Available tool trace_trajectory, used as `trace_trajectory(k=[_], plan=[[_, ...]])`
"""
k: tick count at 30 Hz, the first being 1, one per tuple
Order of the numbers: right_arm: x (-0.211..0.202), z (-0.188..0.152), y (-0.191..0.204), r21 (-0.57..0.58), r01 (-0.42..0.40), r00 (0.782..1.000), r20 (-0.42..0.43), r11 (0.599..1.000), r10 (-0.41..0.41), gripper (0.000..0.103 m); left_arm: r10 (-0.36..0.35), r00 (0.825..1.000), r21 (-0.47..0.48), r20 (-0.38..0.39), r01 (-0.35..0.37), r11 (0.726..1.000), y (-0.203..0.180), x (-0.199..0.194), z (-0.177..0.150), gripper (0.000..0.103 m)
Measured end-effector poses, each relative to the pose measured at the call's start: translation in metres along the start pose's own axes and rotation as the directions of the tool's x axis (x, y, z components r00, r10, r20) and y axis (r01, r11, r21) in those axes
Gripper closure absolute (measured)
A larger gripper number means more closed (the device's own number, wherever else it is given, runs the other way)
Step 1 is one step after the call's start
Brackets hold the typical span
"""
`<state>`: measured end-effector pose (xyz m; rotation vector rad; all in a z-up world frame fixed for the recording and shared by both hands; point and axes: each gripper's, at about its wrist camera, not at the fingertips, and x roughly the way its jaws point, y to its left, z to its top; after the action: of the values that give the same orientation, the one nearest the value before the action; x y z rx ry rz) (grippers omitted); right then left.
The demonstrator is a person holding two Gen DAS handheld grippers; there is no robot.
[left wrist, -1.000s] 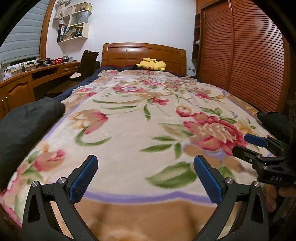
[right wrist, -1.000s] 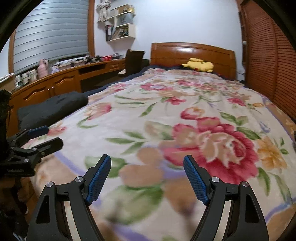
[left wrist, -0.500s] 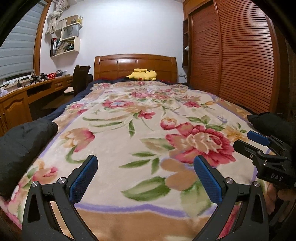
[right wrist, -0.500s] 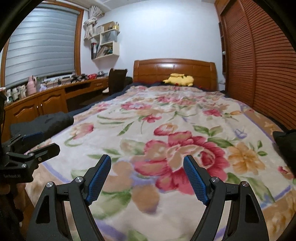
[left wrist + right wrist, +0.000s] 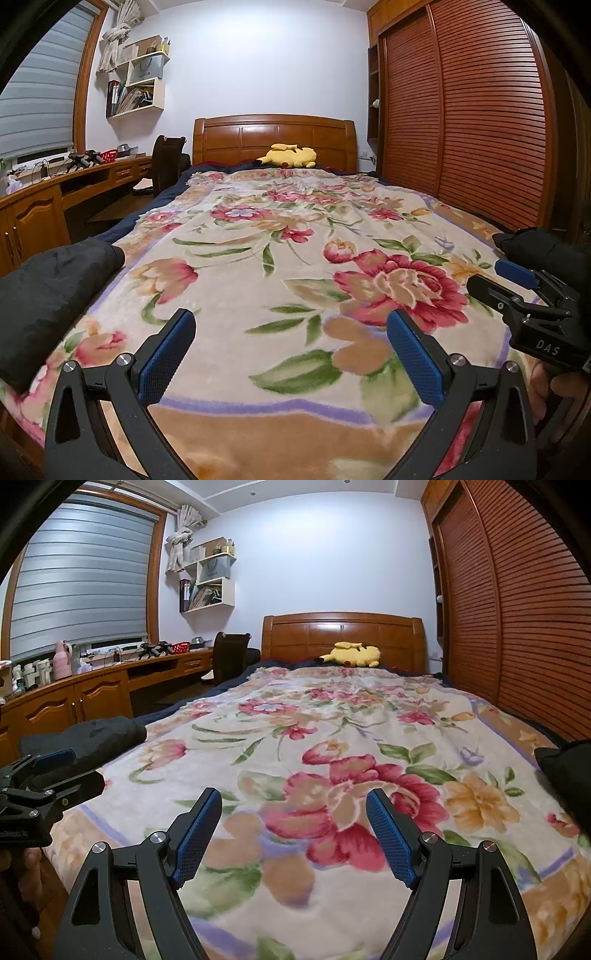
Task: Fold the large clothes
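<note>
At lower left of the left wrist view, a dark garment (image 5: pixel 48 295) lies bunched on the bed (image 5: pixel 266 280)'s near corner; another dark piece (image 5: pixel 569 775) sits at right. Likely soft, bulky, limp: best pinched at an edge. Left hand-held gripper (image 5: pixel 291 354) and right hand-held gripper (image 5: pixel 293 834) gape wide, empty, above the plush floral blanket (image 5: pixel 332 746). Wardrobe doors (image 5: pixel 480 122) fill the right.

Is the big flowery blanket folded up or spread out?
Spread out. The flowery blanket lies flat across the bed, reaching nearly to the yellow plush toy.
</note>
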<state>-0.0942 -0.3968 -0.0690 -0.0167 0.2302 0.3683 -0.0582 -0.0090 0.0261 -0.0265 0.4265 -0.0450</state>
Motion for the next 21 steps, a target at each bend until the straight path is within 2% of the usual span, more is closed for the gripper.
trace_trajectory(k=[21], plan=[[0.0047, -0.0010, -0.0062, -0.010, -0.005, 1.000, 0.001, 1.000, 0.005, 0.021, 0.000, 1.000, 0.004, -0.003, 0.000, 1.000, 0.0001, 0.0007, -0.0011, 0.000]])
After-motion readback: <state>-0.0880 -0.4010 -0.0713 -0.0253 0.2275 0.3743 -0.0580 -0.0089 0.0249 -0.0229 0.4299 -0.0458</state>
